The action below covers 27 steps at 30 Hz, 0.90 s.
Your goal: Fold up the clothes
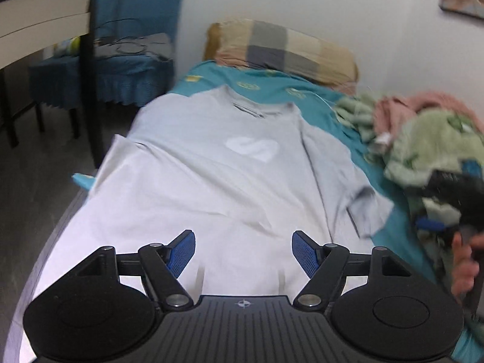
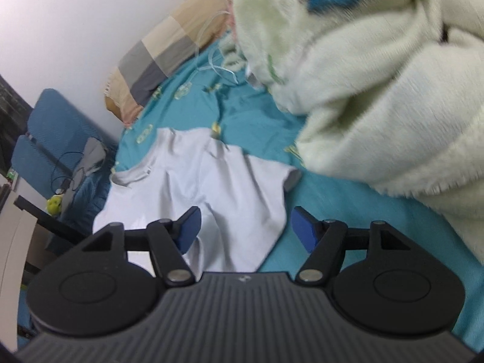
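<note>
A light grey T-shirt (image 1: 211, 175) with a white chest logo lies spread flat on the teal bedsheet (image 1: 272, 86), collar toward the pillow. My left gripper (image 1: 243, 254) hovers open over the shirt's lower hem, nothing between its blue pads. In the right wrist view the same T-shirt (image 2: 217, 181) shows its collar and one short sleeve. My right gripper (image 2: 245, 228) stands open above the sleeve side of the shirt, its left pad over the cloth and its right pad over bare bedsheet (image 2: 348, 199). At the right edge of the left wrist view, that other gripper (image 1: 453, 193) and a hand (image 1: 464, 266) appear blurred.
A checked pillow (image 1: 281, 51) lies at the head of the bed against the white wall. A pile of fluffy green and pink clothes (image 1: 423, 139) fills the bed's right side, close over my right gripper as a pale fluffy garment (image 2: 378, 96). Blue-covered chairs (image 1: 133, 45) and a table stand left.
</note>
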Each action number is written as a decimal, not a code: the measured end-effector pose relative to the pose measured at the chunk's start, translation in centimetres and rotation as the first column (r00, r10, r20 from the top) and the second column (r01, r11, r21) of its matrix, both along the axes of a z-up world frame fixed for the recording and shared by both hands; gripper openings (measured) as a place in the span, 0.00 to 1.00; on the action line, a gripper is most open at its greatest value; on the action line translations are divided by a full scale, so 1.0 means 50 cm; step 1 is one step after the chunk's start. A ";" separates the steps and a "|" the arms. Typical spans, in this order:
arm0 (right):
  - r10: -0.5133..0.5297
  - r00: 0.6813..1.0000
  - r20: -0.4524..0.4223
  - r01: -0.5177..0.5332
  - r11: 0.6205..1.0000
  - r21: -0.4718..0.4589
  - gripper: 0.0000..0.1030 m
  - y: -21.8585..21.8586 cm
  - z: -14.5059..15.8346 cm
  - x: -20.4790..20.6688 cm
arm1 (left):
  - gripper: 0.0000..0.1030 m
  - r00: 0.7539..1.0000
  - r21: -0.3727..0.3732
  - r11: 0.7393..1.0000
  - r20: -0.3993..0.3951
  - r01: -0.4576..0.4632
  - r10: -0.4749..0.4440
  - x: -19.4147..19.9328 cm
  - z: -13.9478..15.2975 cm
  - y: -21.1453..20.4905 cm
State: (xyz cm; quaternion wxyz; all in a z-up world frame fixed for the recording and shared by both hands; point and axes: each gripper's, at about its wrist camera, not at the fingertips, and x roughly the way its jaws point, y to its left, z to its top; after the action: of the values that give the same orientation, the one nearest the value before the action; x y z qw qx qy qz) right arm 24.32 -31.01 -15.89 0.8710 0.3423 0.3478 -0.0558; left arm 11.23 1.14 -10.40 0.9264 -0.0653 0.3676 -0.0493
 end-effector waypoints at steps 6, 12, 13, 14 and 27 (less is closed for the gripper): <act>-0.021 0.998 -0.065 0.022 1.000 0.019 0.67 0.008 -0.050 0.031 | 0.69 0.992 -0.032 0.991 -0.014 0.127 -0.128 0.021 -0.063 -0.028; -0.060 0.996 -0.065 0.057 0.997 -0.053 0.59 0.008 -0.114 0.092 | 0.69 0.993 -0.095 0.989 0.013 0.116 -0.115 0.044 -0.063 0.009; -0.041 0.998 -0.042 0.037 0.995 -0.089 0.48 0.015 -0.115 0.105 | 0.69 0.994 -0.109 0.988 0.018 0.106 -0.104 0.047 -0.061 0.018; -0.012 0.999 -0.030 0.009 0.994 -0.113 0.39 0.022 -0.115 0.119 | 0.69 0.995 -0.121 0.988 0.022 0.096 -0.094 0.050 -0.059 0.026; 0.067 0.990 0.125 0.017 0.816 -0.578 0.04 0.021 0.064 0.230 | 0.69 0.999 -0.193 0.980 0.036 0.045 -0.039 0.093 -0.066 0.059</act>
State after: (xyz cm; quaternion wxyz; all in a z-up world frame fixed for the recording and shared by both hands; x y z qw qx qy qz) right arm 35.81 -29.94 -12.72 0.9565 0.0608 0.2574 -0.1232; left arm 15.87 4.11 -13.69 0.9202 -0.1465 0.3474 -0.1055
